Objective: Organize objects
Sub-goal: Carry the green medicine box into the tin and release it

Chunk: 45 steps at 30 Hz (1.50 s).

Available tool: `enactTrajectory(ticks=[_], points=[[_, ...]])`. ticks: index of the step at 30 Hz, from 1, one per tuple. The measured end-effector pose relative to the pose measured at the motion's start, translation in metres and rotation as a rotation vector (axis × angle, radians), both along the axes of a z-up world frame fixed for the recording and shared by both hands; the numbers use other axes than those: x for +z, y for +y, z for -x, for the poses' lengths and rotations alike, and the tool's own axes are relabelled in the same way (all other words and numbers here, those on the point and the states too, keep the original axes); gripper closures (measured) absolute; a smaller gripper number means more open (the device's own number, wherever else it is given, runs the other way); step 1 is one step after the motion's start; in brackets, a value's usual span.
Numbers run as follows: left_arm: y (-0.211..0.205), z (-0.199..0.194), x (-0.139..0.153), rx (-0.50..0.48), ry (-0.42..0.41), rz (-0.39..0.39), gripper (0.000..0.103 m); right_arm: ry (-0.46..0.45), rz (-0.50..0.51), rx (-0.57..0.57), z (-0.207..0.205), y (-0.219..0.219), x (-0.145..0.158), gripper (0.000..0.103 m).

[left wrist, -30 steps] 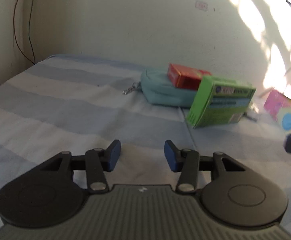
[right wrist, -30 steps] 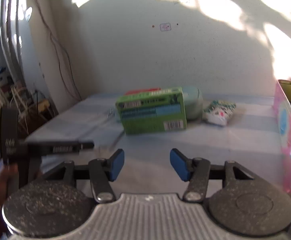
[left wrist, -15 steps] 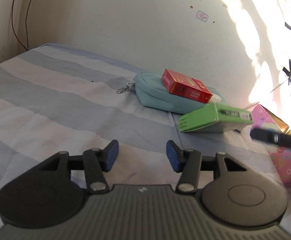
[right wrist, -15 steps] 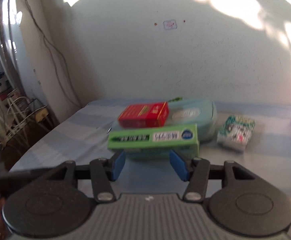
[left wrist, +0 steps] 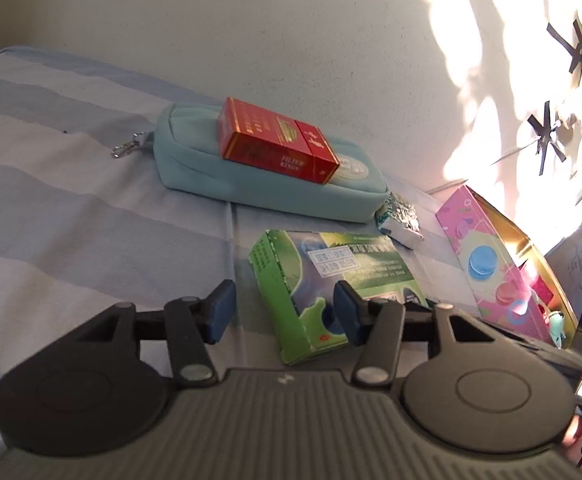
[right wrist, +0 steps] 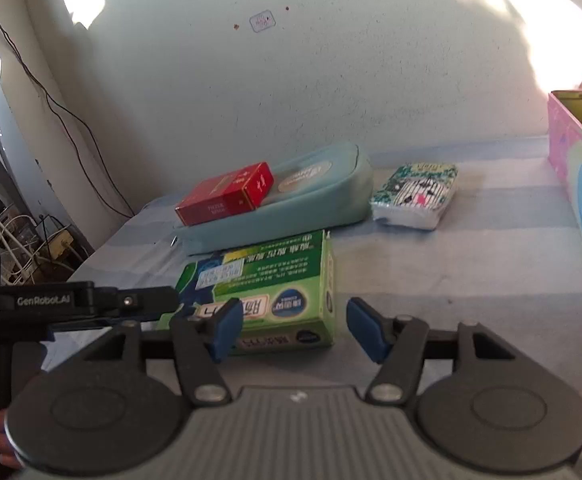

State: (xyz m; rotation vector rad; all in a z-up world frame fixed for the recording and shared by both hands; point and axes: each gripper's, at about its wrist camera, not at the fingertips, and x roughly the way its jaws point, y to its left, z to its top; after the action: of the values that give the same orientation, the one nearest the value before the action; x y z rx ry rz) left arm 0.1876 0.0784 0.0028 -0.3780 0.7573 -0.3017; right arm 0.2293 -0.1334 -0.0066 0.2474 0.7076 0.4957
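A green box lies flat on the striped bed; it also shows in the right wrist view. My left gripper is open, its fingers either side of the box's near corner. My right gripper is open just in front of the box's near end. Behind it a red cigarette pack rests on a teal pouch. A small patterned packet lies right of the pouch.
A pink open box stands at the right edge of the bed. The wall runs close behind the objects. Cables and clutter sit beyond the bed's left edge. The left gripper's body crosses the right view.
The green box went from standing upright to lying flat. Both grippers moved in close to it and now look down on it. Both stayed open.
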Motion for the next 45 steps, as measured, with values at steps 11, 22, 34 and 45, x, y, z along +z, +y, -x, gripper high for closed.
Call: enactTrajectory(ticks=[11,22,34,45], points=[[-0.037,0.077,0.005,-0.180,-0.049,-0.035,0.057,0.029,0.013,0.034,0.084,-0.033,0.003,0.052],[-0.204,0.129,0.009,-0.646,-0.096,-0.160,0.056,-0.023,0.036,-0.340,0.237,-0.163,-0.001,0.049],[-0.294,0.138,0.071,-0.756,-0.359,-0.250,0.056,-0.218,-0.072,-0.509,0.267,-0.248,0.021,0.050],[-0.339,0.053,0.084,-0.576,-0.386,-0.239,0.054,-0.309,-0.011,-0.543,0.140,-0.290,0.047,0.050]])
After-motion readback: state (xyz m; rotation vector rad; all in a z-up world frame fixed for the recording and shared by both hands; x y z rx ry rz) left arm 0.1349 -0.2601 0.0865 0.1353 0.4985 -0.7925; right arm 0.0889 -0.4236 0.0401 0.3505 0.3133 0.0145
